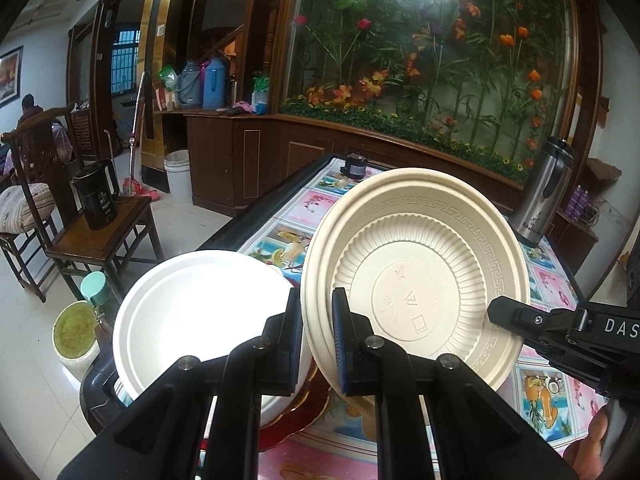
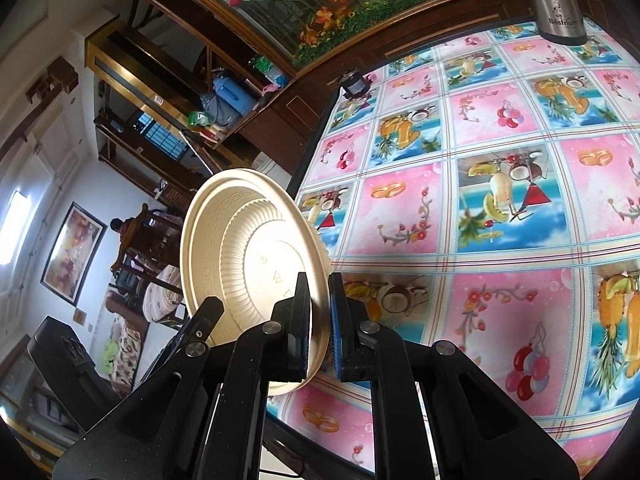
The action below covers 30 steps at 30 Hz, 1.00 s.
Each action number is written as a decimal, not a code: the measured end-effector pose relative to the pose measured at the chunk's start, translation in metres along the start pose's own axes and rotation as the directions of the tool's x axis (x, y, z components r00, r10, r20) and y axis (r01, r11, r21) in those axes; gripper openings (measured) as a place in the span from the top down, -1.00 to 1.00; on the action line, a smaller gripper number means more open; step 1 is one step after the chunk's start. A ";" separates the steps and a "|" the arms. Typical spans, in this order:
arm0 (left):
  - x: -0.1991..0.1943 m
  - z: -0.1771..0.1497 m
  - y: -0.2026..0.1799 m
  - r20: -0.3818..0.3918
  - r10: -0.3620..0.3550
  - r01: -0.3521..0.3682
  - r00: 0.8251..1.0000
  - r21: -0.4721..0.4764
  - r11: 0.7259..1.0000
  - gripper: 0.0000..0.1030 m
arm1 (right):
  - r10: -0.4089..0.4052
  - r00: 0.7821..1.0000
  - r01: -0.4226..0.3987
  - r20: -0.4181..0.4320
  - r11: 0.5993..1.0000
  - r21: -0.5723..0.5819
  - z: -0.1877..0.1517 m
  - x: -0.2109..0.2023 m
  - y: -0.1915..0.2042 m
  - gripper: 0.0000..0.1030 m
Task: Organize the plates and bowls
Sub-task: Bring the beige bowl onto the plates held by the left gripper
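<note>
Both claws had hold of the same thing here: a cream-coloured round disposable plate with a ribbed well and a Greek-key band around the rim (image 1: pixel 416 272), held up on edge above the table with its underside facing the left camera. The left gripper (image 1: pixel 316 340) was pinched down on the plate's lower-left rim, blue-padded fingers (image 1: pixel 338 344) nearly together with just the rim between them. The right gripper (image 2: pixel 319 320) was clamped on the opposite edge, its jaws equally narrow, rim sandwiched between the pads. In the left view you could see the right claw's black finger tip touching the plate's right rim.

Just left of the left claw sat a plain white round plate (image 1: pixel 200 320), resting on something dark red with a gold scalloped edge (image 1: pixel 296 416); couldn't tell exactly what that was.

Below and beyond both claws was the table with a pink-and-blue fruit-print checked cloth (image 2: pixel 500 208). Far ahead to the right of the plate stood a stainless steel flask with a black handle (image 1: pixel 544 192), and a small dark round object (image 1: pixel 354 165) sat at the far table edge.
</note>
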<state>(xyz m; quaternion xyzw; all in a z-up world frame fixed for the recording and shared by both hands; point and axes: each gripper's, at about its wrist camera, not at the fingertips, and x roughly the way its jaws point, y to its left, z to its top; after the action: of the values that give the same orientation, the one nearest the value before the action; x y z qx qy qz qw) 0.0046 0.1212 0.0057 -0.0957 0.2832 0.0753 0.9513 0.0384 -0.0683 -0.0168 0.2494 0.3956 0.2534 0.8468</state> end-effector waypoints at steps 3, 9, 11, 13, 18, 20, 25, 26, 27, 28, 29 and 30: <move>-0.001 0.001 0.002 0.004 0.005 -0.005 1.000 -0.006 1.000 0.76 | 0.003 1.000 -0.003 -0.003 1.000 -0.007 0.000 0.002 0.004 0.84; -0.004 0.002 0.013 0.011 0.017 -0.017 1.000 -0.021 1.000 0.76 | 0.010 1.000 -0.010 -0.011 1.000 -0.027 0.000 0.007 0.014 0.84; -0.006 0.002 0.018 0.014 0.024 -0.024 1.000 -0.030 0.999 0.76 | 0.013 1.000 -0.013 -0.016 0.999 -0.036 -0.001 0.009 0.019 0.84; -0.008 0.003 0.023 0.018 0.030 -0.030 0.999 -0.038 0.999 0.76 | 0.018 1.000 -0.019 -0.024 0.999 -0.049 -0.002 0.012 0.024 0.84; -0.015 0.005 0.038 0.027 0.051 -0.049 0.998 -0.067 0.997 0.76 | 0.041 0.998 -0.044 -0.052 0.996 -0.073 -0.004 0.023 0.038 0.84; -0.019 0.007 0.045 0.035 0.065 -0.062 0.997 -0.076 0.995 0.76 | 0.046 0.997 -0.051 -0.065 0.995 -0.082 -0.006 0.028 0.044 0.84; -0.024 0.009 0.061 0.046 0.099 -0.094 0.994 -0.108 0.990 0.76 | 0.062 0.993 -0.074 -0.104 0.990 -0.117 -0.011 0.042 0.063 0.83; -0.024 0.009 0.065 0.044 0.106 -0.100 0.993 -0.117 0.988 0.76 | 0.064 0.992 -0.077 -0.110 0.989 -0.123 -0.012 0.044 0.065 0.83; -0.025 0.009 0.068 0.043 0.112 -0.106 0.993 -0.122 0.987 0.76 | 0.065 0.991 -0.080 -0.117 0.988 -0.130 -0.013 0.048 0.069 0.83; -0.025 0.009 0.070 0.043 0.119 -0.113 0.992 -0.127 0.986 0.76 | 0.067 0.990 -0.084 -0.126 0.987 -0.136 -0.015 0.052 0.073 0.83; -0.025 0.009 0.073 0.044 0.126 -0.120 0.991 -0.132 0.984 0.76 | 0.069 0.989 -0.087 -0.132 0.987 -0.139 -0.016 0.054 0.074 0.83; -0.025 0.009 0.077 0.042 0.133 -0.126 0.990 -0.139 0.982 0.76 | 0.071 0.987 -0.091 -0.141 0.986 -0.141 -0.018 0.057 0.076 0.82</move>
<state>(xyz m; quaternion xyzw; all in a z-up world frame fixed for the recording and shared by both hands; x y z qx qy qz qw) -0.0265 0.1956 0.0161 -0.1398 0.2585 0.1584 0.9426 0.0383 0.0286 -0.0103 0.1842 0.4220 0.3325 0.8230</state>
